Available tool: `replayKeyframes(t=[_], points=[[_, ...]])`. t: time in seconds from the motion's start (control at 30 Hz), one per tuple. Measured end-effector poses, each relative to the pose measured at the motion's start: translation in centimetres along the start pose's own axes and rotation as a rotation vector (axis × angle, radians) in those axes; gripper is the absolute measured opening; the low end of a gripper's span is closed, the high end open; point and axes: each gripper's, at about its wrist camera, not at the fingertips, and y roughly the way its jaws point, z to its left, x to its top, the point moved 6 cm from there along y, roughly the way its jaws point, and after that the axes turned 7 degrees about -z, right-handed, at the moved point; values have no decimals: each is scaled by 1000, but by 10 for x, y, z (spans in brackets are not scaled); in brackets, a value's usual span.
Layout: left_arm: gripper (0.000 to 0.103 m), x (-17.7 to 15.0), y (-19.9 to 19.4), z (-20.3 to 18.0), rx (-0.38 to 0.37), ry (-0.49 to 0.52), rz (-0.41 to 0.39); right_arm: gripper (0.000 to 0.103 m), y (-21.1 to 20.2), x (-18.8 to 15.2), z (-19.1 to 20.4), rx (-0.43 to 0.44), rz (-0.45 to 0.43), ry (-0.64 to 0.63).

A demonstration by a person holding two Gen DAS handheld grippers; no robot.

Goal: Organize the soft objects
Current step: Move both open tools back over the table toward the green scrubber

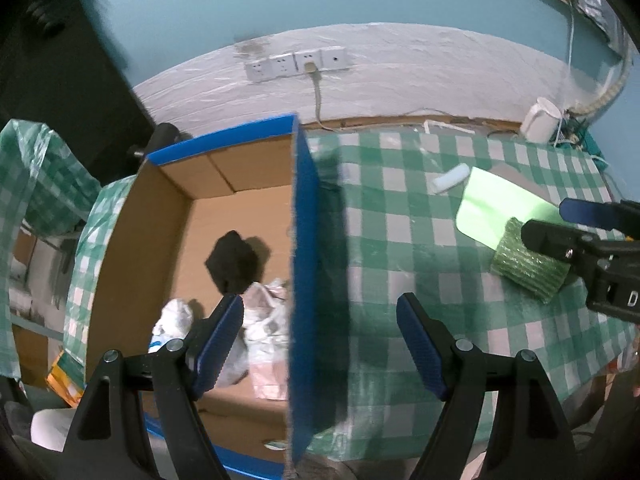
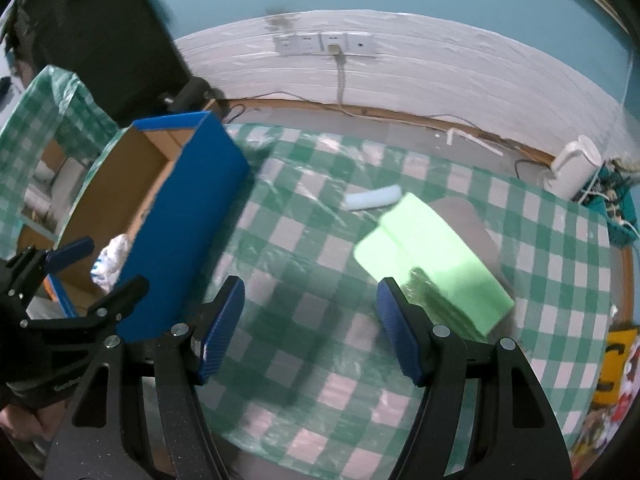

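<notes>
A blue-sided cardboard box stands at the table's left end; it also shows in the right wrist view. Inside lie a black soft lump and crumpled white bags. My left gripper is open and empty, straddling the box's right wall. A dark green ribbed sponge lies beside a light green foam block. My right gripper is open and empty above the cloth, its right finger next to the sponge. A small pale blue roll lies further back.
The table carries a green-and-white checked cloth. A white kettle and cables sit at the far right corner. A socket strip is on the wall. Colourful packaging lies at the right edge.
</notes>
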Motion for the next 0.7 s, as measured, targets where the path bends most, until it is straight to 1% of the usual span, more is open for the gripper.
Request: replayKeyframes(t=[0.17, 0.37, 0.5, 0.6, 0.7], points=[[80, -1, 8, -24, -13, 36, 25, 70, -2, -7, -25, -22, 1, 34], [80, -4, 18, -47, -11, 85, 54, 70, 6, -18, -57, -59, 26, 80], [80, -7, 30, -62, -24, 99, 88, 70, 14, -27, -77, -88, 43, 107], [80, -9, 38, -70, -17, 113, 104, 70, 19, -35, -91, -106, 57, 135], [80, -10, 50, -75, -24, 100, 133, 70, 24, -40, -98, -113, 74, 148]])
